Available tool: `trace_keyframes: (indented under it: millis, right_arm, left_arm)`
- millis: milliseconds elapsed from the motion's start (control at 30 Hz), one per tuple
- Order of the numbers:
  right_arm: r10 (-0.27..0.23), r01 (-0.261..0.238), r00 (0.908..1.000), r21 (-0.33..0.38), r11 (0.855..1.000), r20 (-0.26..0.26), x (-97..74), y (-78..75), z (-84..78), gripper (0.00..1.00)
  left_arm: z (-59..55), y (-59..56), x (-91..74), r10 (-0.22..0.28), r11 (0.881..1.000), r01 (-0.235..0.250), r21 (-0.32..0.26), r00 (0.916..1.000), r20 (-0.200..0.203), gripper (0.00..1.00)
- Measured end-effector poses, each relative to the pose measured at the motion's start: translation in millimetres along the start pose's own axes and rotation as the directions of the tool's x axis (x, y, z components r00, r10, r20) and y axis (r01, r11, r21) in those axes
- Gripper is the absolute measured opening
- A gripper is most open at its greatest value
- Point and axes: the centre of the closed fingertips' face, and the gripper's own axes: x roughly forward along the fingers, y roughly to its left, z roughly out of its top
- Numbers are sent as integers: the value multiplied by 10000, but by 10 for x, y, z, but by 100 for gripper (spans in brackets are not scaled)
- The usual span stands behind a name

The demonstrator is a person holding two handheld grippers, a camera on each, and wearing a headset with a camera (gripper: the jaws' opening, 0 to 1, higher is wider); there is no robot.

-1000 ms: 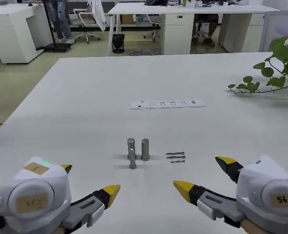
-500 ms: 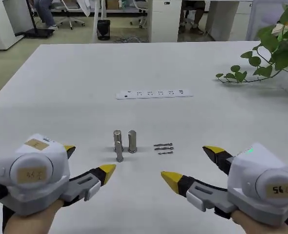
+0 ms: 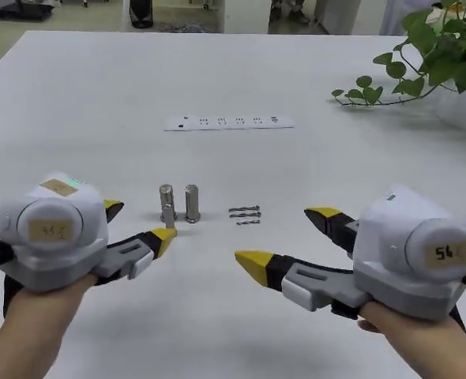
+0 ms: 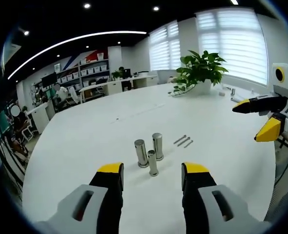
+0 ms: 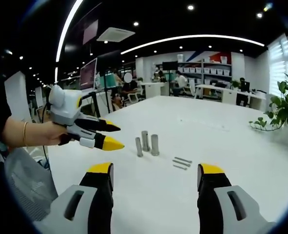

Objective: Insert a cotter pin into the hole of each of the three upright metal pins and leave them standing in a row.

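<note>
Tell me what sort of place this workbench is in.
Most likely an open-plan office or lab workspace: a large white table with a power strip and a potted plant, rows of desks beyond, shelves of storage bins and window blinds.

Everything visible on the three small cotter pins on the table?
Three thin grey metal cotter pins lie flat on the white table, roughly parallel, close together, apart from the upright steel pins beside them. Nothing grips or touches them but the table. Finer detail is too small to tell.
</note>
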Motion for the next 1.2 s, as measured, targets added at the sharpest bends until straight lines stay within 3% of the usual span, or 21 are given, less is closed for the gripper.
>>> trace_keyframes:
  millis: [233,467,633,900,1200]
  right_arm:
    - [150,-150,9996,14,9999,-258,45,-19,-64,67]
    - [178,-176,9988,46,9998,-466,80,-46,-144,66]
    - [248,-253,9979,-75,9997,-605,102,-41,-203,64]
    - [326,-356,9963,-365,9987,-796,158,-14,-268,64]
    - [402,-435,9954,-362,9984,-867,212,-34,-276,64]
  left_arm:
    - [-85,-30,196,-345,9993,347,97,9991,-255,40]
    - [-110,-22,354,-519,9986,521,83,9984,-211,31]
    - [-153,8,442,-686,9970,678,-381,9974,-201,23]
    - [-132,-11,532,-887,9961,887,-25,9960,-65,14]
    - [-188,-34,573,-1077,9937,1083,292,9939,-236,6]
